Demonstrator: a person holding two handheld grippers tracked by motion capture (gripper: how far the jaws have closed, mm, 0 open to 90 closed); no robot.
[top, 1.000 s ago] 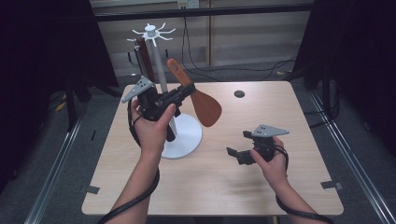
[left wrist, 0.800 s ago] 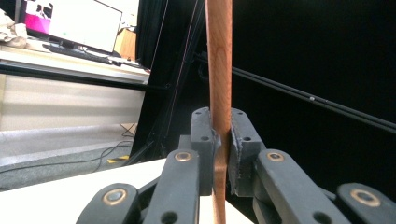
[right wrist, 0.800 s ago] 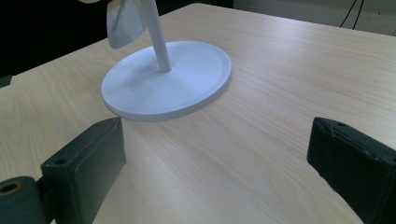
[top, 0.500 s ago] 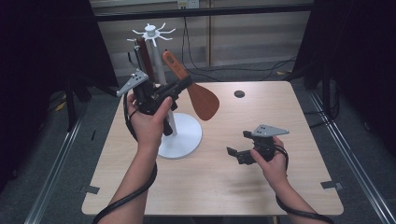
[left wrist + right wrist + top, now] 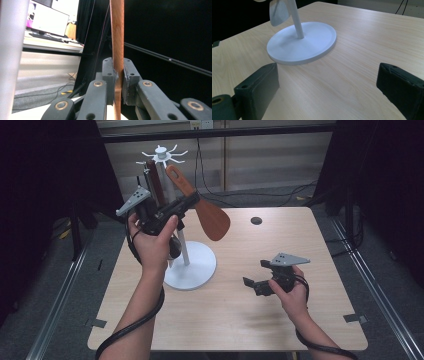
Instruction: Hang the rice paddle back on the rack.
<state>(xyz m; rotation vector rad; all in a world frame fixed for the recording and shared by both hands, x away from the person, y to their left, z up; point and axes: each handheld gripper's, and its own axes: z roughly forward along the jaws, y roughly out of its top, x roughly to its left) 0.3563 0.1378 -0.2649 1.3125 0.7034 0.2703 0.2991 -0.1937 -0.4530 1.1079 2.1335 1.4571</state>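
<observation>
A wooden spatula is held up in the air beside the white hook stand, its handle end slanting up toward the hooks at the stand's top. My left gripper is shut on the handle, just above the blade. In the left gripper view the wooden handle runs upright between the pressed pads of my left gripper, with the stand's pole blurred at the left. My right gripper rests low over the table, open and holding nothing. Its jaws stand wide apart, facing the stand's round base.
A dark brown utensil hangs on the stand behind my left hand. A pale utensil end hangs beside the pole. A small black disc lies at the table's far side. Bare wood lies between the base and the near edge.
My left hand has lifted the spatula upward and a little to the left, bringing its handle end nearer the stand's hooks. The right hand has stayed where it was.
</observation>
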